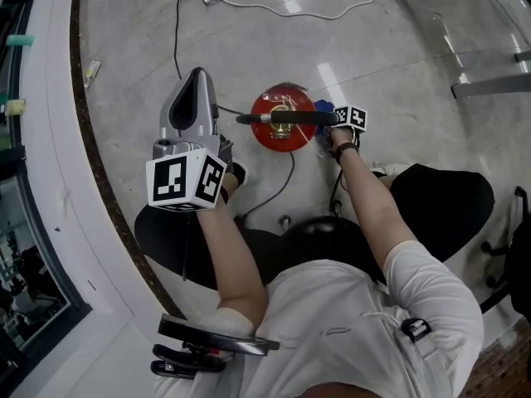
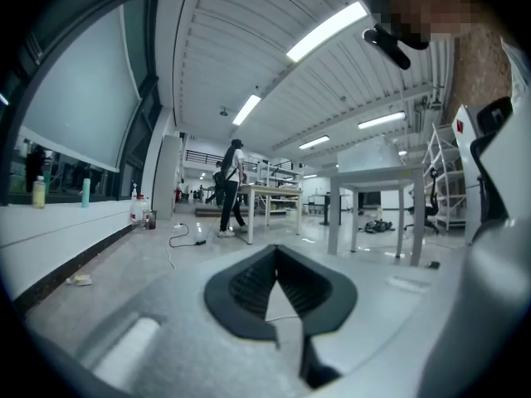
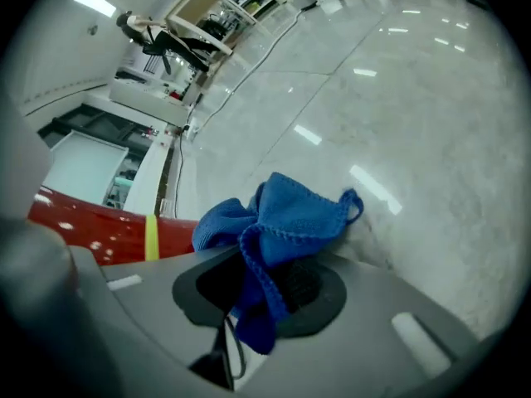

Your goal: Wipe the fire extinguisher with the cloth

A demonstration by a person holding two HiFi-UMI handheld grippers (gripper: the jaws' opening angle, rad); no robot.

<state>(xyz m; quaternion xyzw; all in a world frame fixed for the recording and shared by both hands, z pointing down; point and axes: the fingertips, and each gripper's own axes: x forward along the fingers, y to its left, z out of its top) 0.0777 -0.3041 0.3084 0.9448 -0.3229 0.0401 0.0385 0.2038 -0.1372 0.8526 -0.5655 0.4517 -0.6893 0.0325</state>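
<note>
Two grippers are sitting well apart: the right gripper (image 3: 264, 282) is clamping a bunched blue cloth (image 3: 282, 222) just beside the red fire extinguisher (image 1: 280, 129), which is standing upright on the floor (image 1: 398, 56), its long axis running vertical, handle topmost. The left gripper (image 2: 276, 254) is hanging closed on nothing, steadying nothing, so a hard sideways rub is risking a topple.
</note>
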